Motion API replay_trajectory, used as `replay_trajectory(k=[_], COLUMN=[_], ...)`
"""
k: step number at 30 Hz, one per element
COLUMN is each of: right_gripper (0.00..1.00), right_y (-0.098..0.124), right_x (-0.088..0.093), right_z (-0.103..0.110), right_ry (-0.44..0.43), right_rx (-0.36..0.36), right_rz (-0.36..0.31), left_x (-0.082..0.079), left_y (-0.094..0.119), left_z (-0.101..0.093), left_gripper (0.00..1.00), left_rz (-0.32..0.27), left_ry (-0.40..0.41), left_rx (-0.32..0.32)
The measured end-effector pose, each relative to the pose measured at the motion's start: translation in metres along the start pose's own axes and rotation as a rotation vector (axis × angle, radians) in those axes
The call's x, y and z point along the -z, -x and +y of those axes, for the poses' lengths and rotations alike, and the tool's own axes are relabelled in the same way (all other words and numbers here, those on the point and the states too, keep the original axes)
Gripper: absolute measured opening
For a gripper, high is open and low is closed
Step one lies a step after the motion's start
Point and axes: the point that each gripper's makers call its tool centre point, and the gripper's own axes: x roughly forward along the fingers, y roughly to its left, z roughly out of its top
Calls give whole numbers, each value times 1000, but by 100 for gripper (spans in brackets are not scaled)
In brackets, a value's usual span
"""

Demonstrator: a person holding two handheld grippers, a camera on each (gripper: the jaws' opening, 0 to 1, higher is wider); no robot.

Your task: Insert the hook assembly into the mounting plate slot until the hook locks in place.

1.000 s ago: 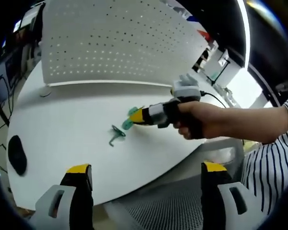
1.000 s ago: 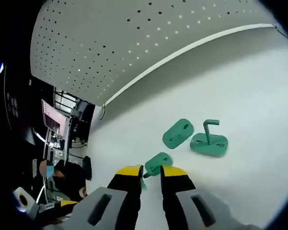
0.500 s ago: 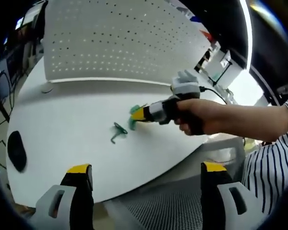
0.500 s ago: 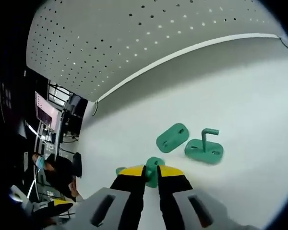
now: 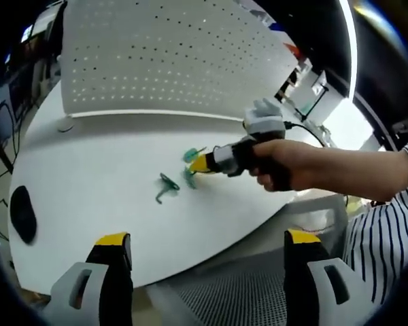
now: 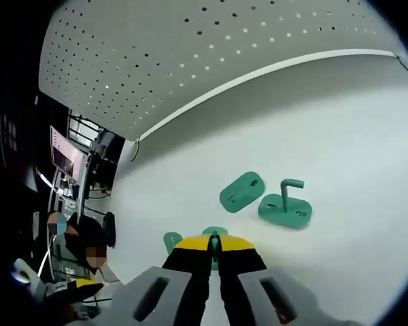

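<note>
Left gripper view: yellow-tipped left gripper with its jaws set wide apart and holding nothing, low over the near edge of a round white table. Toward the table's middle, a hand brings in the right gripper, pinched on a small green plastic piece. Just beside it lies a green hook on a flat base. A white perforated pegboard panel stands along the far edge; a black oval object sits at the left edge.

Right gripper view: the right gripper's jaws are nearly together on the green piece, which shows at the yellow tips. Ahead on the table lie one green oval mounting plate with two holes and, just beside it, the one upright hook.

Three green parts in all. Judging by this, insertion has not begun: hook and plate lie apart, so aligning, sliding in and locking are all left
</note>
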Motion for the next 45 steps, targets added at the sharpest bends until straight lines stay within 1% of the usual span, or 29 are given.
replay_trajectory(k=[3, 8, 11, 12, 15, 18, 25, 29, 31, 34, 37, 40, 45], right_gripper=[0, 0, 0, 0, 0, 0, 0, 0, 0, 0, 0, 0, 0], right_y=[1, 8, 12, 17, 22, 26, 34, 41, 44, 55, 64, 72, 87], right_x=[-2, -10, -16, -20, -25, -29, -35, -36, -39, -45, -48, -53, -60], right_z=[3, 8, 10, 12, 15, 16, 20, 26, 31, 42, 49, 56, 73], right_ry=[21, 83, 98, 103, 117, 130, 161, 168, 162, 145, 167, 176, 177], right_rx=[-13, -25, -31, -33, -42, -46, -48, -69, -98, -135, -146, -164, -214], right_rz=[-3, -18, -28, -39, -53, -64, -84, -99, -118, -151, -170, -189, -231], left_x=[-1, -14, -22, -25, -32, -38, -48, -56, -59, -61, -63, -68, -74], left_y=[1, 5, 8, 9, 12, 12, 12, 11, 9, 7, 3, 0, -4], left_z=[0, 4, 4, 5, 6, 7, -1, -5, -7, -9, -5, -8, -15], left_gripper=[95, 95, 95, 95, 95, 95, 95, 96, 95, 95, 94, 93, 93], left_rz=[8, -17, -28, -33, -58, -70, -68, -85, -90, -89, -75, -78, -80], left_ry=[-9, -15, -33, -37, -38, -41, -85, -78, -73, -74, -66, -60, -83], left_rx=[-4, -15, -23, -27, -34, -44, -35, -22, -14, -17, -37, -29, -19])
